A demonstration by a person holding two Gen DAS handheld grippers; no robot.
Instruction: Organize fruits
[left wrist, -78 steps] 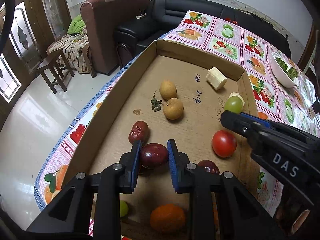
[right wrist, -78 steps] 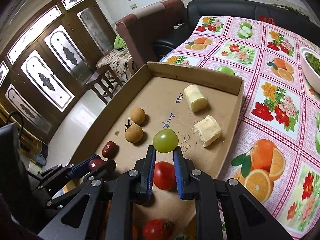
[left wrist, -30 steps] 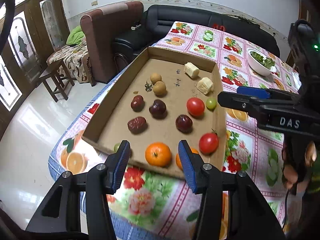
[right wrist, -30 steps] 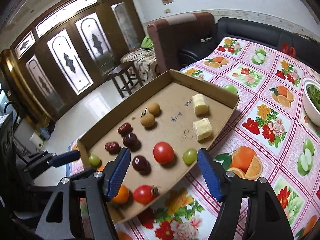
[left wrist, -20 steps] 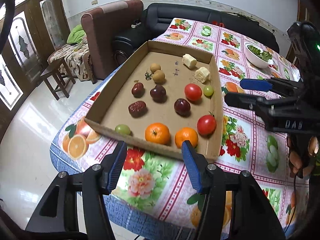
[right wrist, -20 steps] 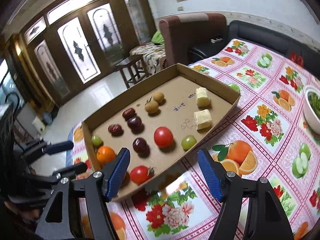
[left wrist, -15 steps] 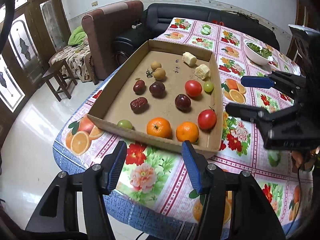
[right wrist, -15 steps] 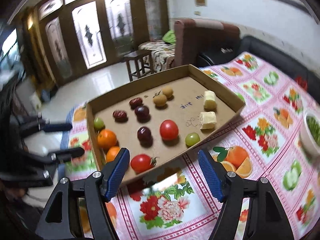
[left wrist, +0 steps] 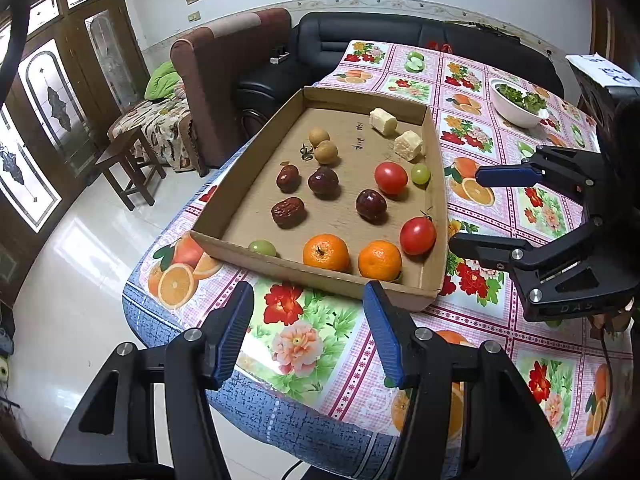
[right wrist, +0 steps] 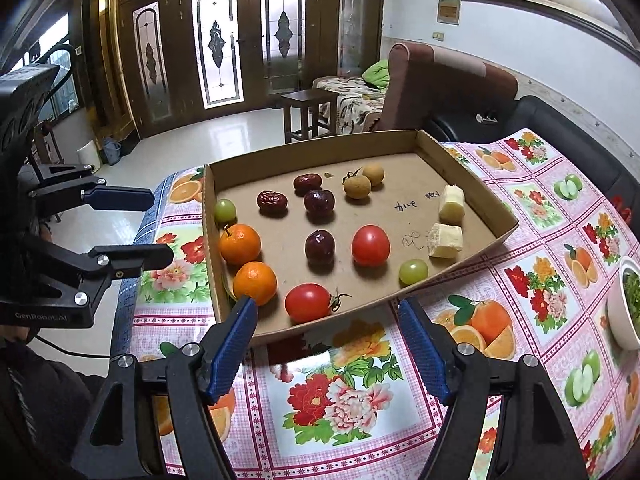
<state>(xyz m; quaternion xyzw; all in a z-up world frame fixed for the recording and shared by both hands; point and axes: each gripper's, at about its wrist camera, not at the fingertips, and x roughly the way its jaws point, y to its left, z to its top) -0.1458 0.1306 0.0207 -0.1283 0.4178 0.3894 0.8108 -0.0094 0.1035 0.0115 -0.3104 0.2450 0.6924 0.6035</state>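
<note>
A shallow cardboard tray (left wrist: 296, 272) (right wrist: 320, 148) on the table holds grouped fruit. Two oranges (left wrist: 326, 252) (right wrist: 240, 244) lie by its near wall, beside tomatoes (left wrist: 418, 235) (right wrist: 308, 303). Green grapes (left wrist: 421, 174) (right wrist: 413, 271), dark plums (left wrist: 371, 204) (right wrist: 320, 243), dates (left wrist: 288, 212) (right wrist: 272, 202), longans (left wrist: 326, 152) (right wrist: 357, 190) and banana pieces (left wrist: 408, 145) (right wrist: 446, 240) lie farther in. My left gripper (left wrist: 307, 300) (right wrist: 160, 226) hovers open and empty just outside the near wall. My right gripper (right wrist: 327, 308) (left wrist: 466, 210) hangs open and empty off the tray's right side.
A white bowl of greens (left wrist: 516, 100) (right wrist: 626, 304) stands on the fruit-print tablecloth (left wrist: 304, 344) beyond the tray. The table's near edge drops to a tiled floor. A brown armchair (left wrist: 224, 80), a black sofa and a wooden stool (right wrist: 308, 112) stand behind.
Both grippers have drawn back from inside the tray, leaving a plum and a tomato there, and their jaws have spread wide. The right gripper has rolled, so the tray looks turned.
</note>
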